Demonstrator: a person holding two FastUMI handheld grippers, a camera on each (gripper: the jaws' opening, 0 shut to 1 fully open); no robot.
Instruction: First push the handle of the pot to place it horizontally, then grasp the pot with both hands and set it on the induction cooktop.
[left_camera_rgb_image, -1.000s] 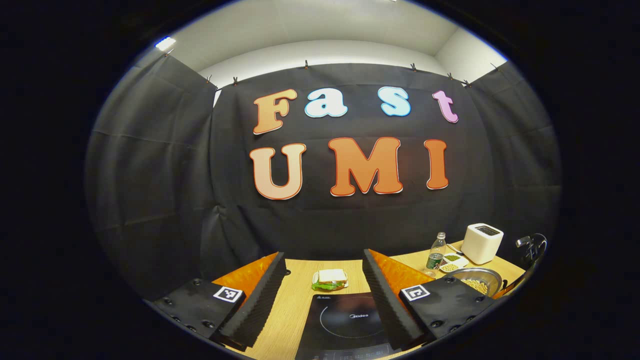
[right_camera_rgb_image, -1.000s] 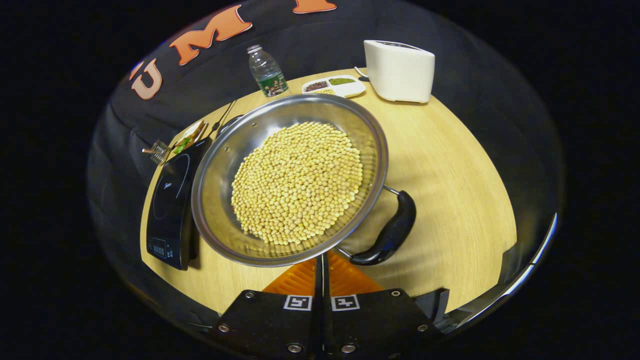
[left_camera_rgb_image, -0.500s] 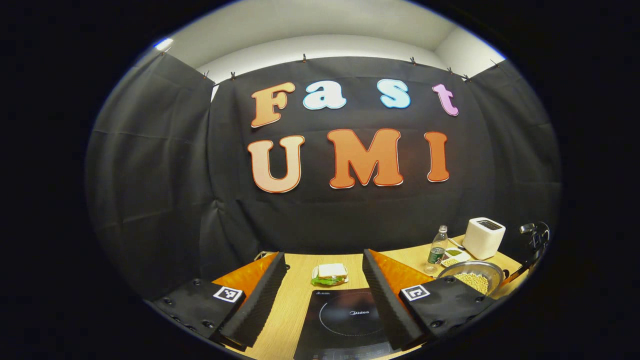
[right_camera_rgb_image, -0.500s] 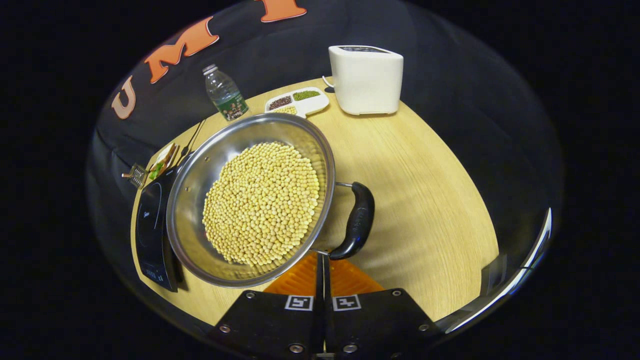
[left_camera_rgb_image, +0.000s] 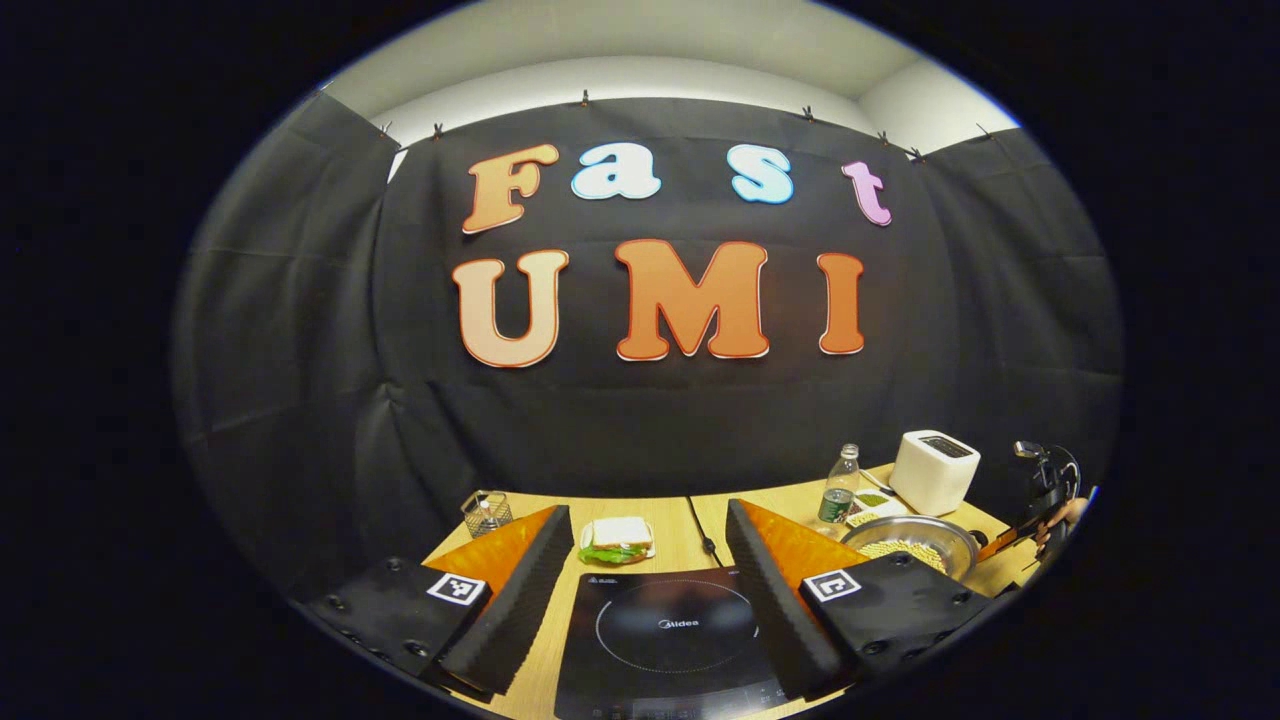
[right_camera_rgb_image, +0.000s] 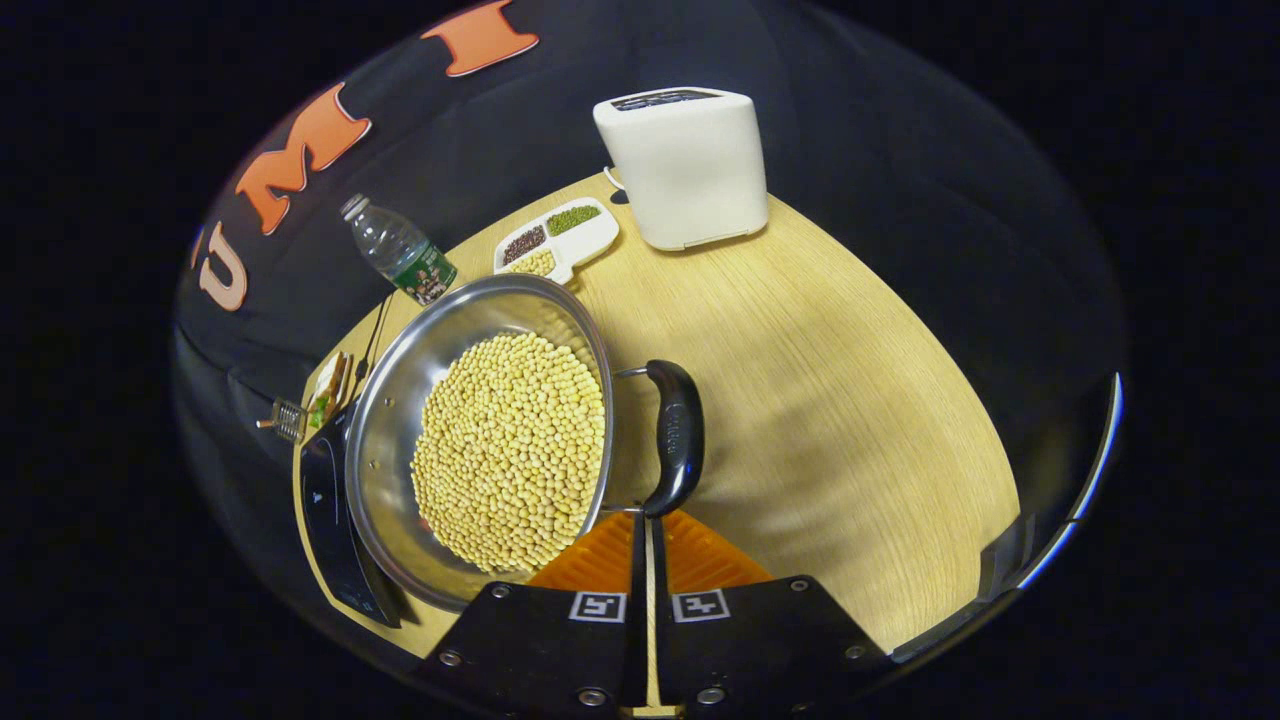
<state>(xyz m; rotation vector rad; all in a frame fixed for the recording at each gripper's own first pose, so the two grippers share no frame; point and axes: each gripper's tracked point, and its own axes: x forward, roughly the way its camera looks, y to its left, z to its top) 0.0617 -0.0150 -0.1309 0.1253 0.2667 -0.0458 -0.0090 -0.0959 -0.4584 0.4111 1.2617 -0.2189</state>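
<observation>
Left gripper view: the left gripper has its jaws wide apart, holding nothing. The cooktop lies between and below them on the table; a sandwich sits just beyond. The pot is off to the right, past the right jaw.

Right gripper view: the right gripper has its jaws together, nothing between them, tips just at the near end of the pot's handle. The pot, full of beans, sits ahead-left; beyond it are a bottle, a tray and a toaster.
</observation>
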